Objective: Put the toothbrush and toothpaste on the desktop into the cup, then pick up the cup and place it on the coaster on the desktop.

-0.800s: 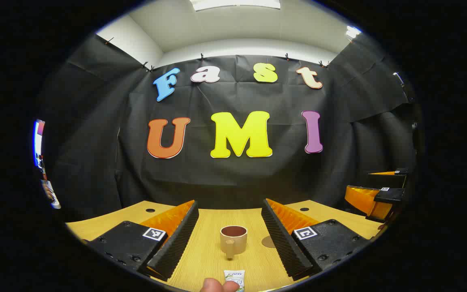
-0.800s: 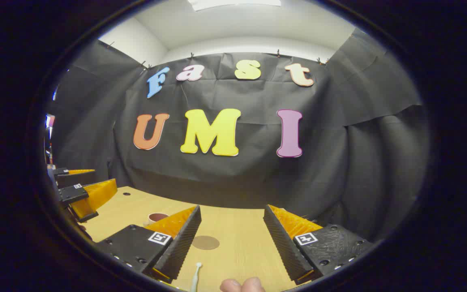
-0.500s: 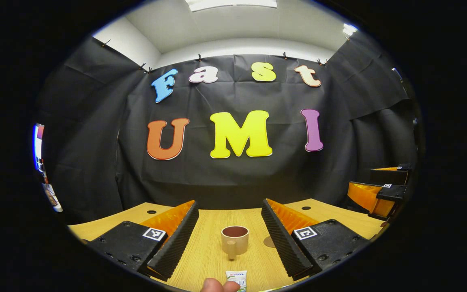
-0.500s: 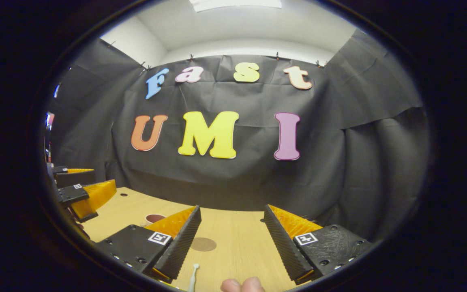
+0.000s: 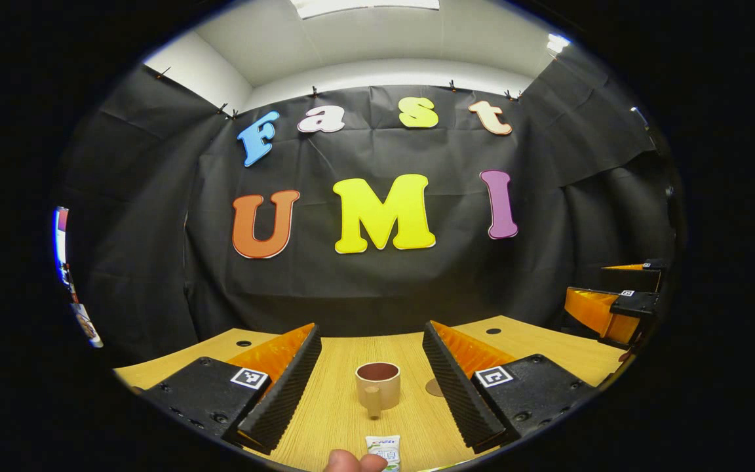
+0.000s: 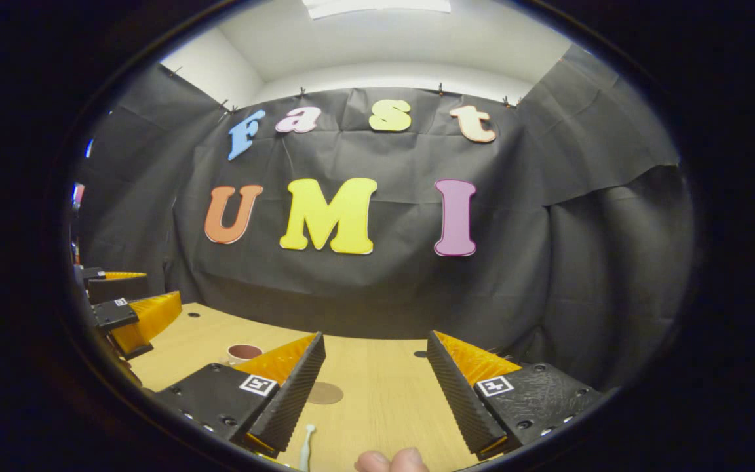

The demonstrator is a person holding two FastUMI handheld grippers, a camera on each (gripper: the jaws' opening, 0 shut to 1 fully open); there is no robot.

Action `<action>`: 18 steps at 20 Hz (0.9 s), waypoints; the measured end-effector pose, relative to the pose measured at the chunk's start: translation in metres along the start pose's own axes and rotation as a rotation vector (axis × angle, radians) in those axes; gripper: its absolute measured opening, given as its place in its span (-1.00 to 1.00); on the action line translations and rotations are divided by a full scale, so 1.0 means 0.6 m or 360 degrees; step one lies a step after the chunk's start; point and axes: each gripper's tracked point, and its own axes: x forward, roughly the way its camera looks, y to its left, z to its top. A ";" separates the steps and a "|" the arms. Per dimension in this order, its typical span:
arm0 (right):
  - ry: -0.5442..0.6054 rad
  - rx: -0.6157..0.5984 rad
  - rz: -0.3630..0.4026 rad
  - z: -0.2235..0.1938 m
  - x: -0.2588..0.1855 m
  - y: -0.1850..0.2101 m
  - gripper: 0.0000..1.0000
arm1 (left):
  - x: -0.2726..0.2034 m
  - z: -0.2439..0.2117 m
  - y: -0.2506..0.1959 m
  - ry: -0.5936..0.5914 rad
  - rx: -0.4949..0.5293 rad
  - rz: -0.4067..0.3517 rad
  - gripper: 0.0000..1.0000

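Desktop: pale wood-grain table top [image 5: 338, 410], matt, fine straight lines.
Cup: beige matt mug [image 5: 377, 388], smooth, ceramic-looking, dark reddish inside.
Toothpaste: white glossy plastic tube [image 5: 383, 451].
Toothbrush: pale smooth plastic stick [image 6: 305, 446].
Coaster: flat brown matt disc [image 6: 324, 393].
Wall: black creased cloth [image 6: 384, 288], matt.
Finger faces: ribbed, rough-looking pads [image 5: 282, 393].

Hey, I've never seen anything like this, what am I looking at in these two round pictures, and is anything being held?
A person holds two hand-held grippers, each with a camera looking out along its own two fingers. In the left gripper view, the open left gripper faces a cup on the wooden desktop, with a toothpaste tube nearer the camera. In the right gripper view, the open right gripper faces a round coaster and a toothbrush. Nothing is held yet.
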 end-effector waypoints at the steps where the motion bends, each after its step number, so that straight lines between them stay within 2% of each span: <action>1: 0.0000 0.0003 -0.0008 -0.001 -0.001 -0.003 0.93 | -0.001 -0.002 -0.001 0.0005 0.0004 -0.0005 0.97; 4: 0.0031 0.0013 0.0004 -0.018 -0.001 -0.006 0.89 | -0.007 -0.021 -0.006 0.0068 0.0036 -0.0008 0.97; 9: 0.0056 -0.0014 0.0016 -0.038 -0.010 -0.007 0.93 | -0.020 -0.050 0.006 0.0173 -0.0003 0.0044 0.97; 10: 0.0069 -0.0014 0.0014 -0.043 -0.012 -0.009 0.89 | -0.027 -0.062 0.007 0.0214 -0.0005 0.0038 0.97; 14: 0.0135 -0.0003 0.0000 -0.070 -0.019 -0.022 0.92 | -0.049 -0.129 0.009 0.0461 0.0007 0.0001 0.98; 18: 0.0200 0.0015 -0.0025 -0.102 -0.020 -0.039 0.89 | -0.104 -0.233 -0.003 0.0827 -0.0054 -0.0017 0.99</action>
